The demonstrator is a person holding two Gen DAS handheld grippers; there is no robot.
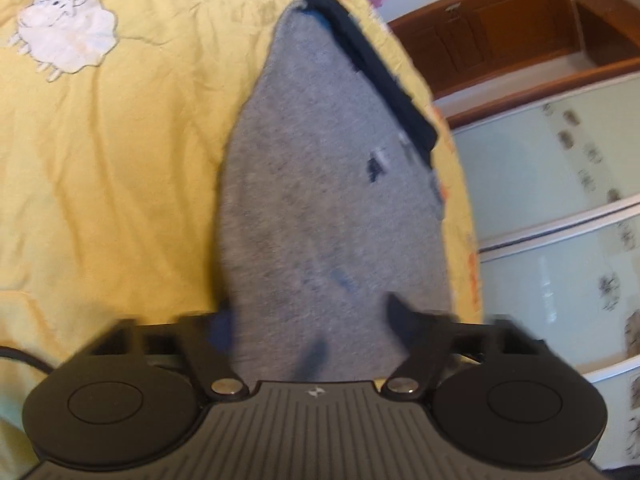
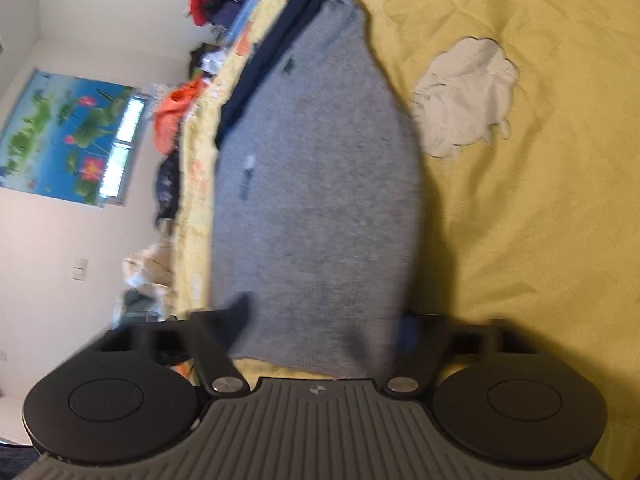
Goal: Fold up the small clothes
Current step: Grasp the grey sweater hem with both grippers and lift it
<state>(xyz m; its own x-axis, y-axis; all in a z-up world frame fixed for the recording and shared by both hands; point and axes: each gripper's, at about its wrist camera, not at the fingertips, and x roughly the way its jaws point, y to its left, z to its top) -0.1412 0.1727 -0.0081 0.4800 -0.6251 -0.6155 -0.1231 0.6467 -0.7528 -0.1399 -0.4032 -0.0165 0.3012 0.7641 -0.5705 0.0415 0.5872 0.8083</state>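
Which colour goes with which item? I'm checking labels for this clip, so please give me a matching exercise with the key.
Items:
1. garment
2. its waistband
3. bedsheet
4. sheep patch

Colours:
a. yellow
b. white
c. grey
d. dark navy

Pairs: 1-c, 2-d, 3-a, 4-b

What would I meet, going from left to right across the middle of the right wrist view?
Lotus picture on the wall → pile of clothes at the bed's edge → dark waistband → grey garment → white sheep patch → yellow bedsheet.
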